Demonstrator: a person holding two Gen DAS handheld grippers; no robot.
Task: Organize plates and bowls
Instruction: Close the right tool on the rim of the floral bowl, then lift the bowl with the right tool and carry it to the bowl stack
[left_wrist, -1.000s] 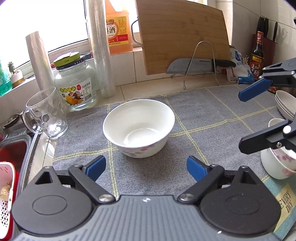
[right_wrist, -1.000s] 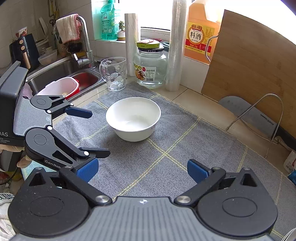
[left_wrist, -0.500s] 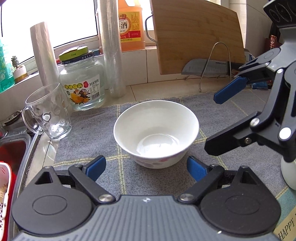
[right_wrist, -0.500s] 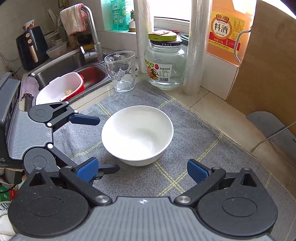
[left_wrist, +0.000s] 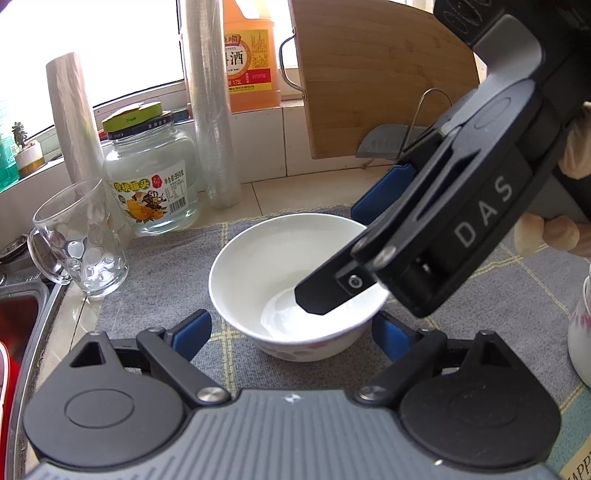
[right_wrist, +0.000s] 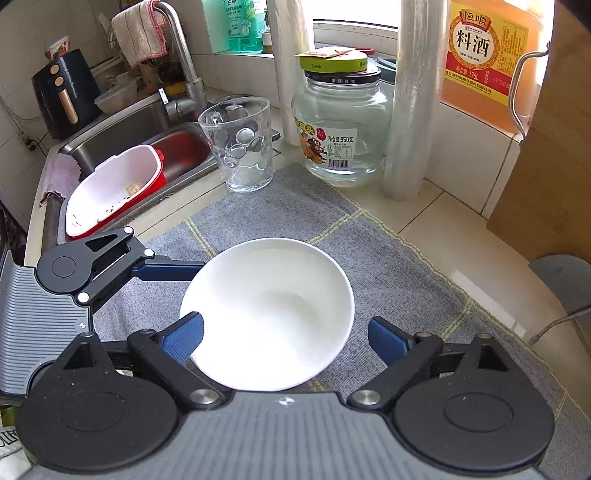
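Right gripper (right_wrist: 284, 338) tilted down over white bowl (right_wrist: 267, 314), fingers just narrowing, gripping nothing, left gripper (left_wrist: 291, 334) spread wide.

A tiled counter (right_wrist: 454, 225) carries a grey checked cloth (right_wrist: 295, 206), with a white bowl (right_wrist: 269, 314) on it.

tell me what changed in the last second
The right hand-held gripper swung in over the white ceramic bowl, its jaws closing partway around the rim, not yet gripping. The left hand-held gripper edged closer, open. Bowl, dimpled glass mug and grey checked mat stayed put.
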